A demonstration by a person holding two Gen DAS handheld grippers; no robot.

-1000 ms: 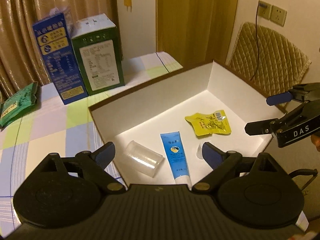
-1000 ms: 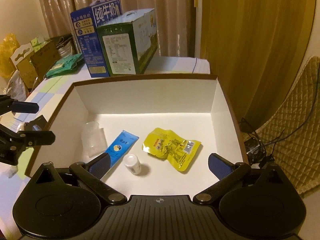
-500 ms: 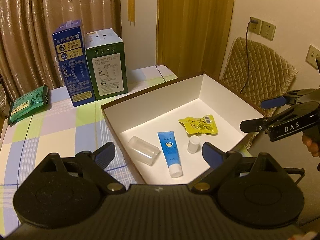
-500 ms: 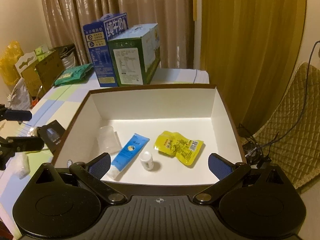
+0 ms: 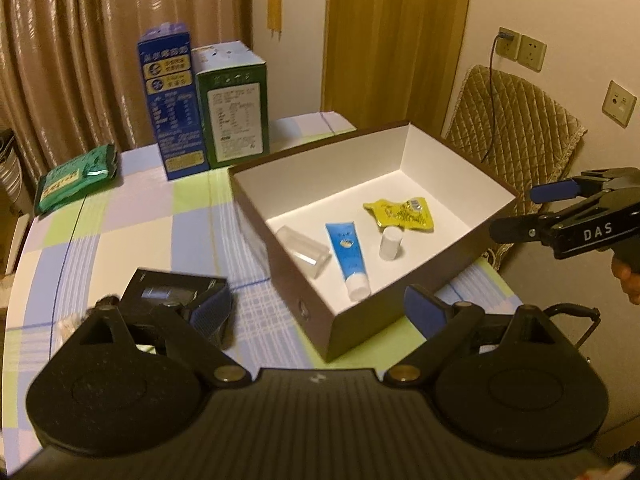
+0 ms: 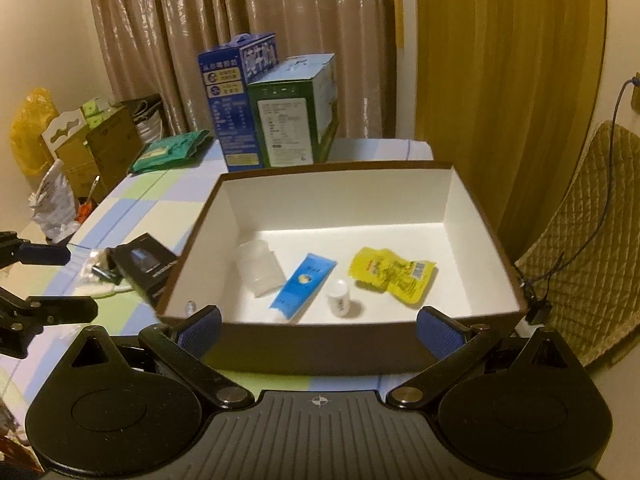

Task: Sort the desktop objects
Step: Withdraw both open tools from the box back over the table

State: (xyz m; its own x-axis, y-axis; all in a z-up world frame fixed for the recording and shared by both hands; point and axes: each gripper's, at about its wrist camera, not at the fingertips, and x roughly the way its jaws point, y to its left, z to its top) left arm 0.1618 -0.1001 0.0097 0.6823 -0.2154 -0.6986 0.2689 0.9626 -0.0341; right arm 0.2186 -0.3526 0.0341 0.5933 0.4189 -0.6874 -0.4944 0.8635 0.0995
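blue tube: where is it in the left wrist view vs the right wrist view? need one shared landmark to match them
Left wrist: blue tube lies on the box floor, centre of the picture, white cap toward the camera.
Right wrist: blue tube lies on the box floor, just left of centre, slanted.
Shared landmark: the small white bottle stands just right of the tube in both, with the yellow packet beyond it.
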